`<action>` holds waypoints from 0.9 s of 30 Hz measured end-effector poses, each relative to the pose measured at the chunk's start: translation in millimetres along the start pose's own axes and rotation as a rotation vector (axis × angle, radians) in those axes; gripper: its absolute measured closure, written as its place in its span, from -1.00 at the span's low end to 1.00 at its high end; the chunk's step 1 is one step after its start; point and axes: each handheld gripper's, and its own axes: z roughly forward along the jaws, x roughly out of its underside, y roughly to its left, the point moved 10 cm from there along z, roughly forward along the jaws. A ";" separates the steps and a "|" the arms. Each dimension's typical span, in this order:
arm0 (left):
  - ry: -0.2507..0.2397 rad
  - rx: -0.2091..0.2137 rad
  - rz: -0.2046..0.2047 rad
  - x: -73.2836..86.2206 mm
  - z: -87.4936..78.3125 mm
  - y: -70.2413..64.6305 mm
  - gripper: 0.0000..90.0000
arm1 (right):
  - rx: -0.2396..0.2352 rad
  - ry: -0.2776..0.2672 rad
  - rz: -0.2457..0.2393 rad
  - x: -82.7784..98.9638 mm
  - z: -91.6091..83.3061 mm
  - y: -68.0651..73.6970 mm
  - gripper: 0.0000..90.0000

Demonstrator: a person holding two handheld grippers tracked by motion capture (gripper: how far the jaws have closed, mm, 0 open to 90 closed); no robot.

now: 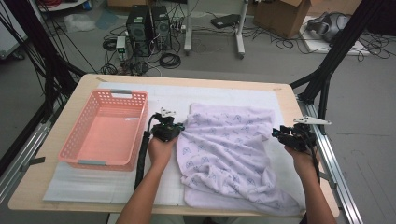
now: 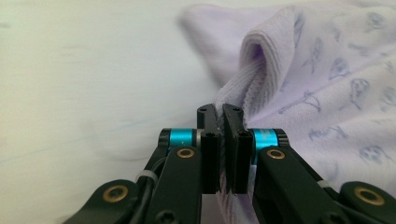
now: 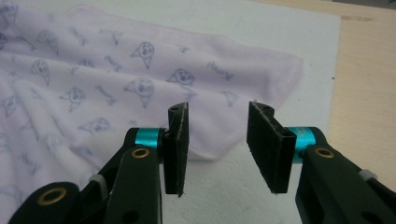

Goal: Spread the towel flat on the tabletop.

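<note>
Towel point(image 1: 224, 149) lilac, printed, rumpled; left gripper point(image 2: 223, 122) clamps edge fold; right gripper point(image 3: 217, 140) agape, empty.

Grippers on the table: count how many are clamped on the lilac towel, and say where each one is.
1. The left gripper is shut on the lilac towel at its left edge, beside the pink basket. The right gripper stands open at the towel's right edge, holding nothing.
</note>
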 end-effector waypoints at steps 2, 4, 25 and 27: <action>-0.030 -0.008 -0.046 -1.2 -2.6 9.0 0.91 | -0.027 -0.003 0.012 1.1 2.1 4.8 0.24; -0.052 0.021 -0.062 -1.0 -2.6 7.3 0.86 | -0.076 0.001 0.006 2.2 4.8 14.3 0.21; -0.011 0.212 0.043 18.5 -26.4 -30.8 0.06 | 0.223 0.096 -0.167 0.6 68.1 -5.3 0.91; -0.001 0.238 0.064 19.8 -27.3 -38.7 0.13 | 0.309 0.078 -0.125 -3.9 66.6 -24.5 0.91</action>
